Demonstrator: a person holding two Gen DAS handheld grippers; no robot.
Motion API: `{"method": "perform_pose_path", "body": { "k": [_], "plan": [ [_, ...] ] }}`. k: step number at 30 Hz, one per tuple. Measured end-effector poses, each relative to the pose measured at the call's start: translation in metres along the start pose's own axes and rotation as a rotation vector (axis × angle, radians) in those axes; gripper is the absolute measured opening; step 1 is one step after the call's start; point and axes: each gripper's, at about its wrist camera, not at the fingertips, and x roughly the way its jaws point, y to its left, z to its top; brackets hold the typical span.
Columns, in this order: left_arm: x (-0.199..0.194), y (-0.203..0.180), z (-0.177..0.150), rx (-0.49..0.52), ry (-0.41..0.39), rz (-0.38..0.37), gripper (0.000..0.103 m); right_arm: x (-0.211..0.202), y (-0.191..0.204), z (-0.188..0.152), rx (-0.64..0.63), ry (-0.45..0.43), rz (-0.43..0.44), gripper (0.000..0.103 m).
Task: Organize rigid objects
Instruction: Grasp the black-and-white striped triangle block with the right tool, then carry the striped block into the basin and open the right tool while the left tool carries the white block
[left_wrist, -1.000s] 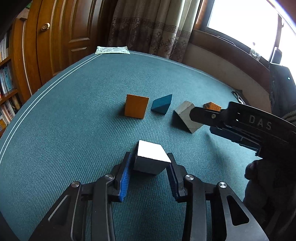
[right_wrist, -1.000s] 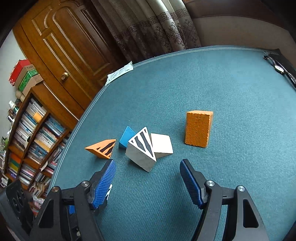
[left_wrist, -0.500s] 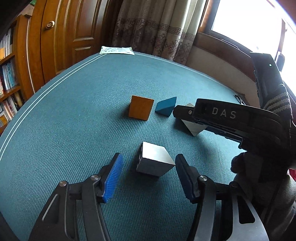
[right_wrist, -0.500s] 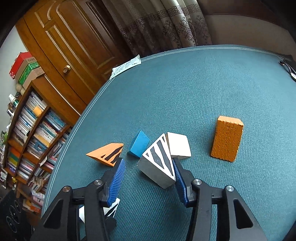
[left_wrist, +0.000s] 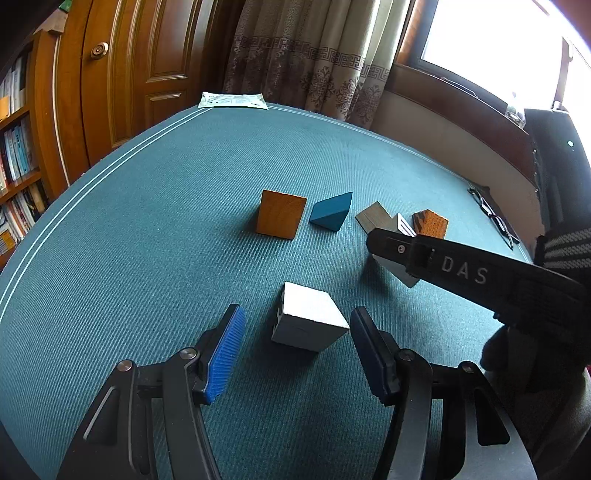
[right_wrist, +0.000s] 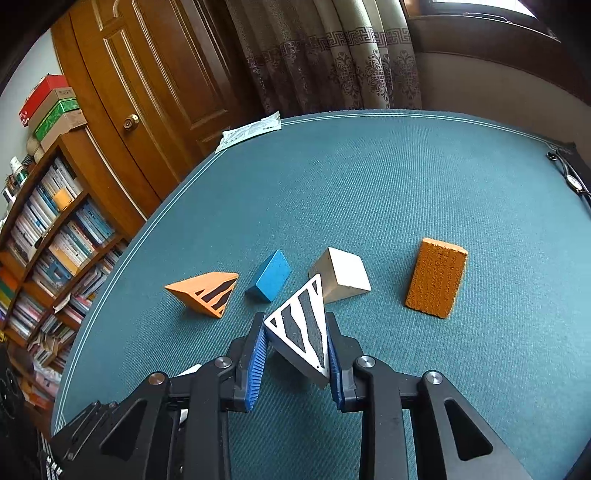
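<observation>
My left gripper is open around a white cube that rests on the teal table; both pads stand clear of it. My right gripper is shut on a white wedge with black stripes, which is tilted between the blue pads. In the left wrist view the right gripper comes in from the right, with the white wedge under its tip. Beyond it stand an orange wedge, a blue wedge, a white block and an orange block.
A paper packet lies at the table's far edge. Glasses and a watch lie near the right edge. A wooden door and a bookshelf stand to the left, with curtains behind.
My left gripper's jaws have spread and let go of the white cube, which stays on the table. My right gripper moved in on the striped wedge and closed on it.
</observation>
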Motion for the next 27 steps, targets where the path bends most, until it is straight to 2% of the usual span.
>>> {"method": "perform_pose_path", "body": {
  "k": [13,14,19,27],
  "plan": [
    [0.001,-0.001,0.0,-0.002,0.0,-0.001,0.059,-0.049,-0.036,-0.028,0.127,-0.052,-0.043,0.031],
    [0.001,-0.001,0.0,-0.002,-0.001,0.0,0.058,-0.052,-0.038,-0.03,0.135,-0.055,-0.049,0.031],
    [0.002,-0.001,0.0,-0.004,0.0,-0.018,0.035,-0.064,-0.044,-0.04,0.155,-0.069,-0.073,0.031],
    [0.001,-0.001,0.0,-0.007,-0.005,-0.014,0.035,-0.084,-0.05,-0.052,0.176,-0.098,-0.08,0.031]
  ]
}}
